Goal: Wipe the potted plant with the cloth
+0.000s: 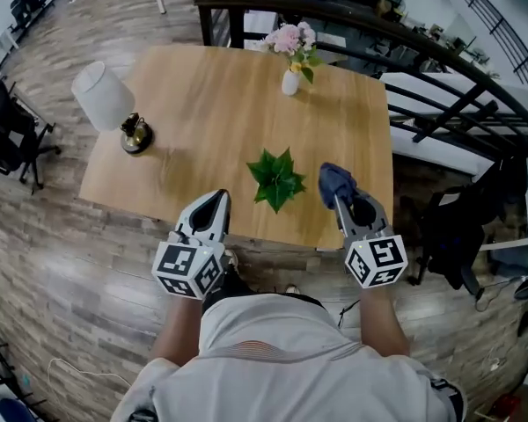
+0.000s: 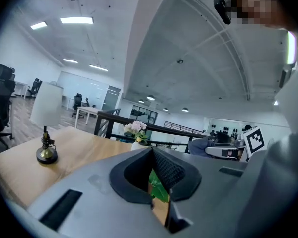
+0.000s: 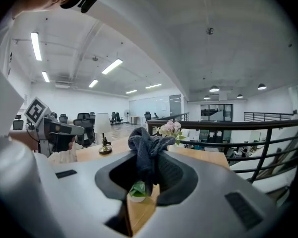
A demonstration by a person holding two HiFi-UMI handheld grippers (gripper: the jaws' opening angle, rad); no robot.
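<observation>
1. While you stand at the near edge of the wooden table (image 1: 202, 95), your right gripper (image 1: 338, 197) is clamped on the dark blue cloth (image 1: 335, 181). The right gripper view shows it pinched between the pads, with a loose wad spilling over the top.
2. Your left gripper (image 1: 217, 197) is clenched on nothing. In the left gripper view the jaws meet, and only a sliver of green leaf shows beyond them.
3. Now the relation that matters: the potted plant (image 1: 275, 179) stands near the table's front edge, between your two grippers. It lies to the left of the cloth, just beside it but not touching.
4. The cloth hand is the nearer one, by my reading. The left gripper sits at the plant's near-left, a little further off, back at the table edge.
5. The plant stands upright, with pointed leaves fanning out all round from the centre, so there's no single long side to follow. I'd judge that you sweep the cloth leftward onto the nearest leaves, working from centre to tip.
6. The vase of pink flowers (image 1: 290, 60) is well apart at the far edge, and the white-shaded table lamp (image 1: 103, 97) is off at the far left. Neither is in your path.
7. Wiping has not yet begun, as far as I can judge, since cloth and leaves are apart.
</observation>
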